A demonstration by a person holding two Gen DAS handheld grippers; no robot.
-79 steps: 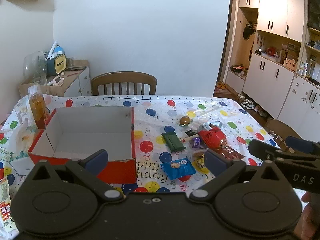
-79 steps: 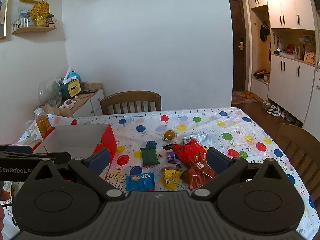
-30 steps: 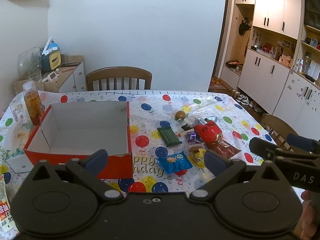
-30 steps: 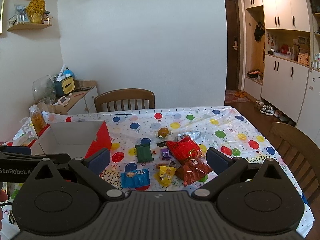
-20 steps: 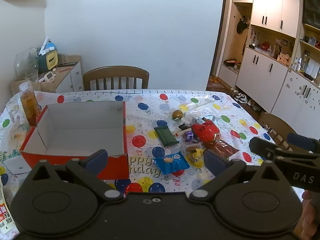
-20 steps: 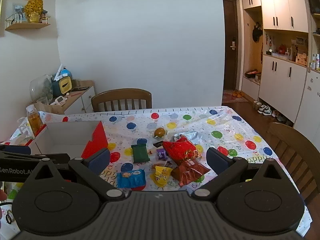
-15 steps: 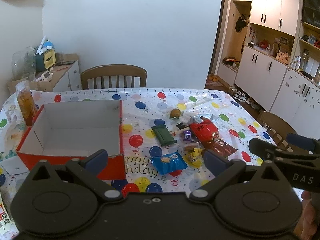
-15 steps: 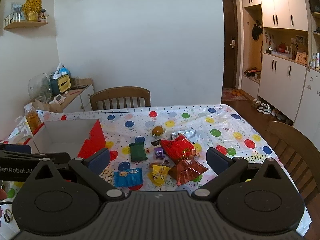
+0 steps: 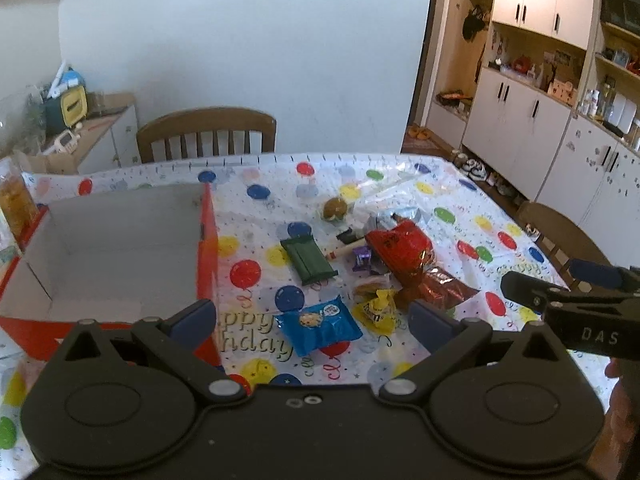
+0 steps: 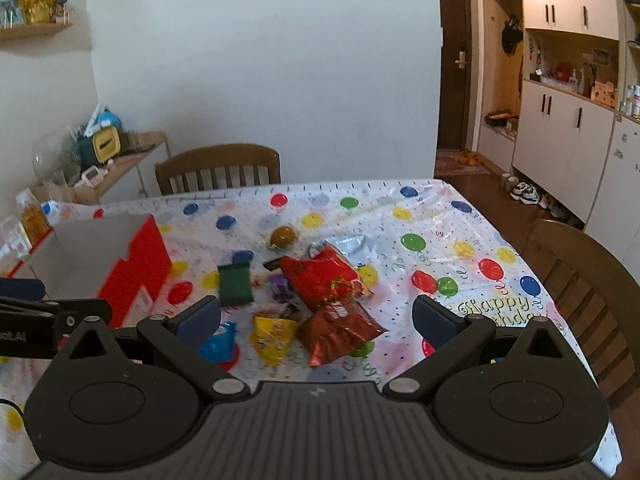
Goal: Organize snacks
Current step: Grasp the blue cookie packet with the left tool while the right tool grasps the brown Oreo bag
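A red cardboard box (image 9: 206, 256) with a white, empty inside stands at the left of the table. Loose snacks lie to its right: a blue cookie packet (image 9: 318, 324), a yellow packet (image 9: 378, 306), a dark green packet (image 9: 308, 260), a red bag (image 9: 400, 246), a dark red foil bag (image 10: 340, 330), a small purple sweet (image 9: 362, 258) and a round brown one (image 9: 334, 208). My left gripper (image 9: 312, 322) hangs open above the near table edge, over the blue packet. My right gripper (image 10: 316, 316) is open too, above the yellow and dark red packets. Neither holds anything.
A balloon-print cloth (image 10: 440, 240) covers the table. A bottle of amber drink (image 9: 14, 204) stands left of the box. Wooden chairs stand at the far side (image 9: 208, 132) and the right (image 10: 584, 280). White cupboards (image 9: 532, 120) line the right wall; a cluttered side cabinet (image 10: 120, 160) is at the left.
Both grippers have drifted right and a little forward over the table; the box and snacks sit further left in both views. Both stay open, and nothing on the table has moved.
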